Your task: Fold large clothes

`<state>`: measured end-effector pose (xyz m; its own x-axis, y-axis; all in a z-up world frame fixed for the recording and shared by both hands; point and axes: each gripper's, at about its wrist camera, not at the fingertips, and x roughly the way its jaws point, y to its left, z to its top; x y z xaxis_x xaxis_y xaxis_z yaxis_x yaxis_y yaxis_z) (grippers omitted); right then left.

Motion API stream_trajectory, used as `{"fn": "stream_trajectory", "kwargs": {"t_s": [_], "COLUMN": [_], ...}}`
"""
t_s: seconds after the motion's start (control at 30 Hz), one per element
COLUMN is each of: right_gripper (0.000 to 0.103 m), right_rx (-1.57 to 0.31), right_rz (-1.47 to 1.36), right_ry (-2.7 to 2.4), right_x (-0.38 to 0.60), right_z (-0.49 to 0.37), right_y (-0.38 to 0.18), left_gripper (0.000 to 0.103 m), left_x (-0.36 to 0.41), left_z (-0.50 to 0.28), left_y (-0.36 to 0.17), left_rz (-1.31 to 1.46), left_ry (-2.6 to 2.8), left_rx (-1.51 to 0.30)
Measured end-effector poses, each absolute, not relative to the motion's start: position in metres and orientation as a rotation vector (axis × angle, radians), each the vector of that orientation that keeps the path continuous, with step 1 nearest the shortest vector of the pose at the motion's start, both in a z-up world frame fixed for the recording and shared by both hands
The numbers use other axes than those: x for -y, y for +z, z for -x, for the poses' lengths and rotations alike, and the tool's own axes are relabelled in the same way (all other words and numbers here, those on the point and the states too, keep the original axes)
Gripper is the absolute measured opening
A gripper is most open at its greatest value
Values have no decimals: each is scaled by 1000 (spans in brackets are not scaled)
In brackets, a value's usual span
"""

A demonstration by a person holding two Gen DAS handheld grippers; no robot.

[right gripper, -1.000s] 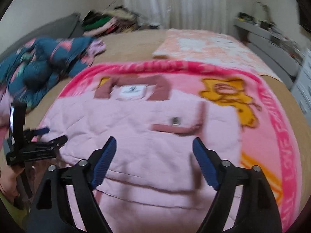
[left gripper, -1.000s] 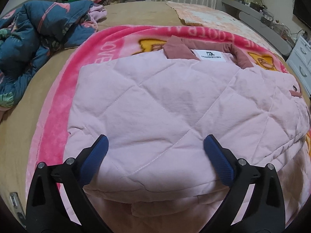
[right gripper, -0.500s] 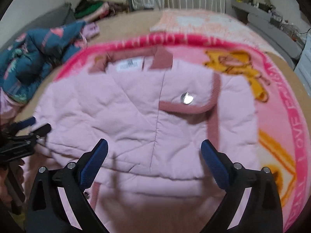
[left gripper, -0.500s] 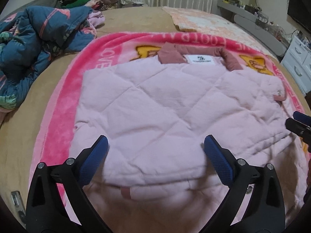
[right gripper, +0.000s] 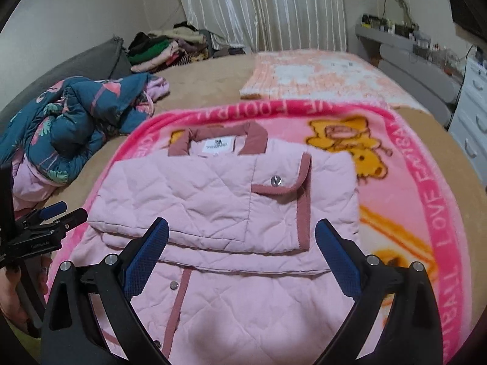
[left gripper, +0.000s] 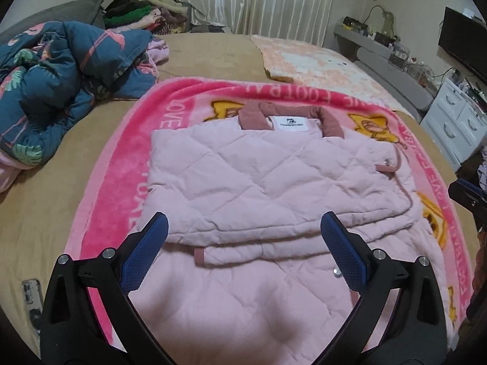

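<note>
Pink quilted jacket (left gripper: 261, 188) lying partly folded on the pink blanket (left gripper: 115, 182) on the bed (left gripper: 39, 213). Looks soft, puffy and light, likely to spring open, so best grabbed by the thick near hem. Left gripper (left gripper: 243, 252) and right gripper (right gripper: 242, 255) above it, jaws wide apart, holding nothing.

- A home bedroom: wide bed (left gripper: 213, 57) under a pink blanket (right gripper: 426, 200).
- Crumpled duvet (left gripper: 54, 91), clothes pile (right gripper: 158, 48), curtains (left gripper: 252, 0).
- White drawers (left gripper: 456, 121) beside the bed.
</note>
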<state>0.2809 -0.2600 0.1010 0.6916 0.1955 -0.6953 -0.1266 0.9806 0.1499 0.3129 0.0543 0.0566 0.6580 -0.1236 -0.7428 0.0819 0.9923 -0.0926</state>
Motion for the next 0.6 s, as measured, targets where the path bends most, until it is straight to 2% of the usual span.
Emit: {"fn": "stream_trajectory", "kwargs": {"t_s": [0.6], "right_gripper": [97], "right_rx": [-714], "right_rz": [-86], "right_ry": [220], "right_x": [262], "right_z": [-206], "right_y": [156], "left_gripper": [94], "left_x": [-52], "left_z": [-236], "left_y": [103], "left_rz": [51], "left_ry": [-140], "left_rx": [-780]}}
